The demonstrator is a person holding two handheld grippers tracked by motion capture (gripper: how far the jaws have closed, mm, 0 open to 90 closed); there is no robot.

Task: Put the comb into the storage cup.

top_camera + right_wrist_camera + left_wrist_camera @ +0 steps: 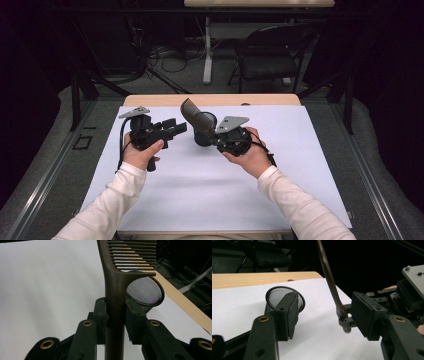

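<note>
My right gripper [214, 135] is shut on the handle of a brown comb [194, 116], which rises up and to the left with its teeth uppermost. In the right gripper view the two pads clamp the comb's handle [115, 290] from both sides. A black mesh cup [202, 139] stands on the white sheet just behind the comb. My left gripper [181, 128] points right towards the comb with its jaws apart. In the left gripper view the comb [329, 277] shows edge-on, its lower end in the gap near the right-hand pad [367, 315]; the other pad stands well clear, in front of the mesh cup [274, 295].
A white sheet [210, 190] covers most of the wooden table [150, 100]. Beyond the far edge stand a black folding chair [270, 55], a white desk leg [207, 50] and loose cables on the floor. Dark frame rails run along both sides.
</note>
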